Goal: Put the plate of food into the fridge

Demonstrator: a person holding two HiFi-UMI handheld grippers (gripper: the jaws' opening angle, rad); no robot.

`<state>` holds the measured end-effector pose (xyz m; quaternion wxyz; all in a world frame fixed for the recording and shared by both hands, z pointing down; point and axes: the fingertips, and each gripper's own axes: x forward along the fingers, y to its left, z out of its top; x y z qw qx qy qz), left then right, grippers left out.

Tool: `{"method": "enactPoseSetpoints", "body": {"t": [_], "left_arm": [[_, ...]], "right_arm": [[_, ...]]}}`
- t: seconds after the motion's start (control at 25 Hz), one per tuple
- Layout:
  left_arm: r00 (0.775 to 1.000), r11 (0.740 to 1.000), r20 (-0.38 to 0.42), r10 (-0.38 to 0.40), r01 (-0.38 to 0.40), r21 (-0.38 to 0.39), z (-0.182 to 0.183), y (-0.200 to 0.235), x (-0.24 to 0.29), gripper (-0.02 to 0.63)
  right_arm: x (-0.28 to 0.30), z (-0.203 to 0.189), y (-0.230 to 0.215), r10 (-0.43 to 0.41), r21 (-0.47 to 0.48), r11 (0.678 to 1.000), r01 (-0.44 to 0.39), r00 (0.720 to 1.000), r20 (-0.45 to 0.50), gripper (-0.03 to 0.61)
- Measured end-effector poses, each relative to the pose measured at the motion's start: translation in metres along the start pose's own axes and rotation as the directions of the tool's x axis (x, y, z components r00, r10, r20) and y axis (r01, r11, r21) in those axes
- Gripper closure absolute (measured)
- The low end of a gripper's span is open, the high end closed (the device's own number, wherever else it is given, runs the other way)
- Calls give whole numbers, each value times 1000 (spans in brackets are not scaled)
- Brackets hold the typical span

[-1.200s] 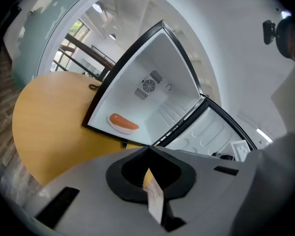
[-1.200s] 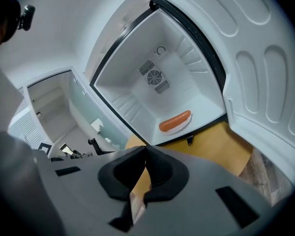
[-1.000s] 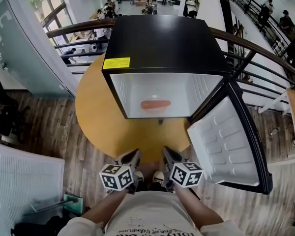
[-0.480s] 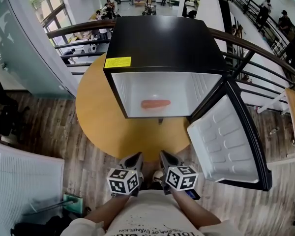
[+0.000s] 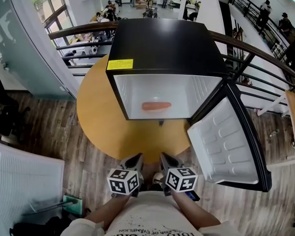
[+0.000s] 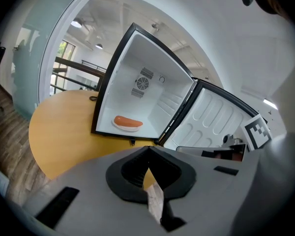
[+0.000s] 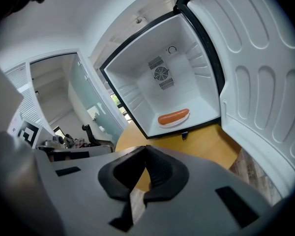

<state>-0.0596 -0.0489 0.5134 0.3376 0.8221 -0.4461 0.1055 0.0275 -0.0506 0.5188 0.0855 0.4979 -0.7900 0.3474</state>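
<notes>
A black mini fridge stands open on a round wooden table. Inside, on its white floor, lies a white plate carrying an orange sausage. The same plate shows in the left gripper view, and the sausage shows in the right gripper view. My left gripper and right gripper hang side by side near my body, short of the table's front edge. Both are shut and hold nothing. The left gripper and the right gripper each point toward the fridge.
The fridge door swings out to the right, its white inner panel facing up. A dark curved railing runs behind the table. Wood-plank floor lies under my feet, with a white panel at the lower left.
Both grippers drew slightly closer together and nearer my body. The plate and the fridge door stayed put.
</notes>
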Motion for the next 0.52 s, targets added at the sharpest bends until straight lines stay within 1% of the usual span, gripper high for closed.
{"method": "enactPoseSetpoints", "body": {"t": [0.52], "left_arm": [[1000, 1000, -4, -17, 17, 13, 6, -2, 5, 591]], "right_arm": [[2, 4, -2, -4, -1, 1000, 4, 1000, 2, 552]]}}
